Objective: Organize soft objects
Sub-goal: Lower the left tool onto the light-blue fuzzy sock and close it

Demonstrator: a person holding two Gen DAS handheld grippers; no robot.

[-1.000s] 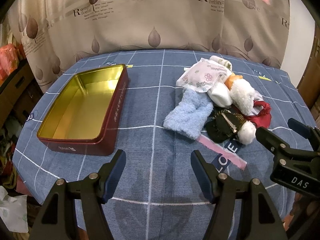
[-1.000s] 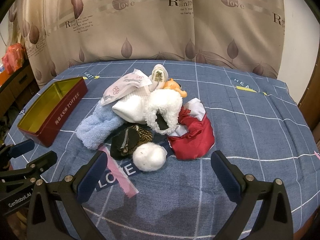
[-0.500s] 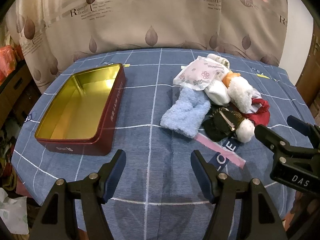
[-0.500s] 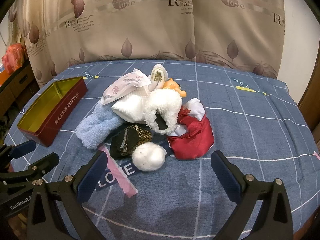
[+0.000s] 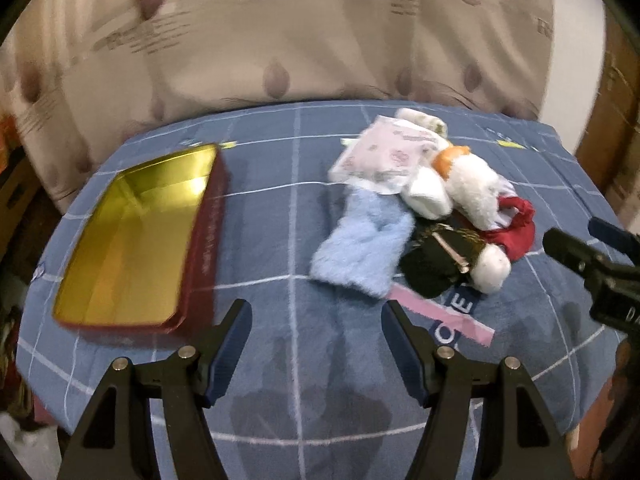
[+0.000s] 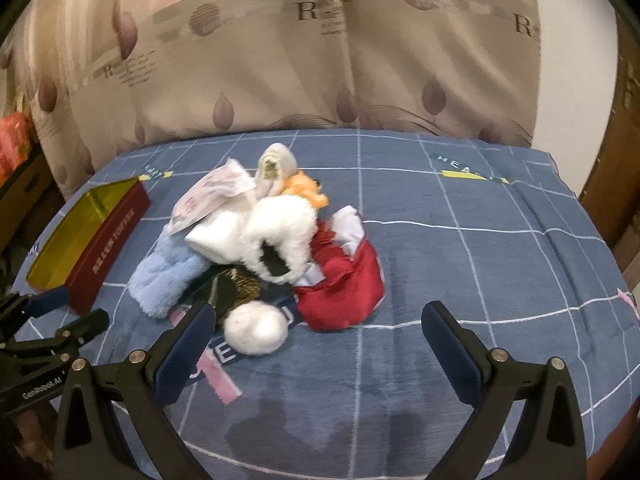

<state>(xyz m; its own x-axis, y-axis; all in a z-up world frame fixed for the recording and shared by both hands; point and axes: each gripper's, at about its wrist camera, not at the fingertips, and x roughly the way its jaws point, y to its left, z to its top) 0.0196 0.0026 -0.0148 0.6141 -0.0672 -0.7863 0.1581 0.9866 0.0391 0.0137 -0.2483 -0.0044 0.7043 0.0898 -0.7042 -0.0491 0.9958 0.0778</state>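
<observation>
- A beige leaf-print curtain point(image 6: 320, 60) fills the upper half of both views, its lettering smeared by blur.
- One blue grid-patterned cloth point(image 5: 296, 208) covers the table; its near edge is cut off behind the gripper bodies.
- One open tin point(image 5: 132, 236), red outside and gold inside, lies at centre left of the left wrist view; its wall lettering is too blurred to read.
- One heap of soft objects point(image 6: 276, 240) sits mid-frame in the right wrist view, well apart from the tin: a light blue fuzzy sock point(image 5: 364, 248), a red cloth point(image 6: 340, 284), white fluffy pieces, a floral pouch, a dark item. They overlap, so an exact count cannot be made.
- Left gripper point(image 5: 316, 344): jaws spread wide, holding nothing, low centre.
- Right gripper point(image 6: 320, 344): jaws spread wide, empty; its left finger hides part of the dark item.
</observation>
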